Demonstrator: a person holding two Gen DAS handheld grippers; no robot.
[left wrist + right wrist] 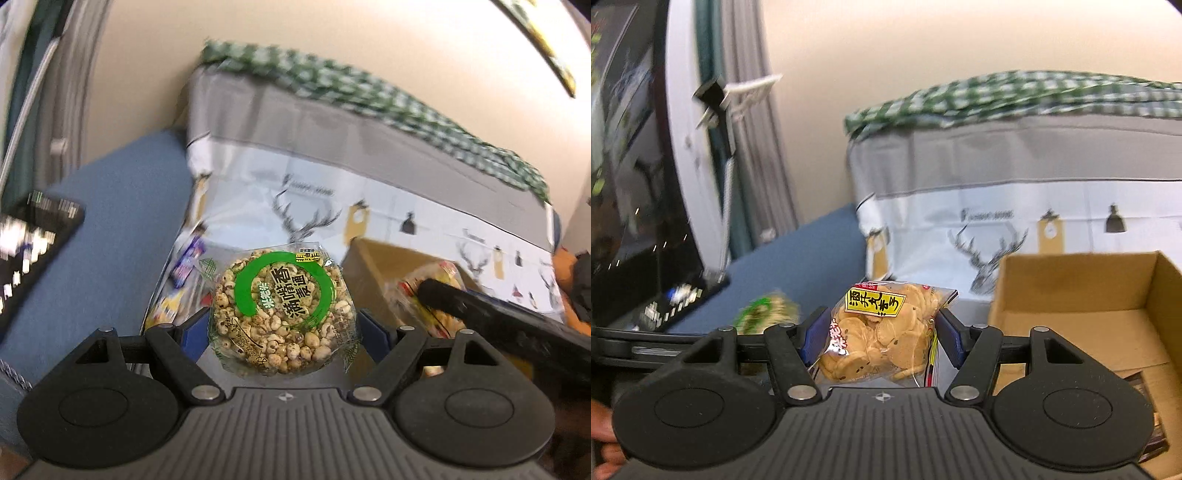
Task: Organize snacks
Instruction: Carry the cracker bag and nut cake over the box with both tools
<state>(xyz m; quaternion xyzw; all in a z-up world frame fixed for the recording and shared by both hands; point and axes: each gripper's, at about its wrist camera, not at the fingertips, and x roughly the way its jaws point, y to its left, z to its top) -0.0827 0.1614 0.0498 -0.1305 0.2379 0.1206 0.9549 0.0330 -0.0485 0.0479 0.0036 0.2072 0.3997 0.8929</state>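
Both hands loaded. Left gripper (284,325) pinches a round puffed-grain cake (282,310) in clear wrap with a green ring label; blue pads press its two sides, jaws stand wide because the cake is wide. Right gripper (881,334) pinches a clear bag of small biscuits (882,328) with a yellow label, pads squeezing the bag at its sides, bag bulging between them. Both packs look clear of the blue surface (122,236), carried in the air. Open cardboard box (1082,295) sits to the right, close against the deer-print cloth (979,236); its floor is mostly bare, with a dark packet at the near right corner. More loose packets (184,273) lie at the cloth's near edge in the left view. Step in hand, as I judge it: carry both snacks to the box. To do it well: keep both grips steady, since the biscuits would crush under more squeeze and the slick wrap of the cake could slip under less; bring each pack over the box rim before lowering; set one down at a time so the grippers do not crowd; lay the cake flat on the bare floor, biscuits beside it.
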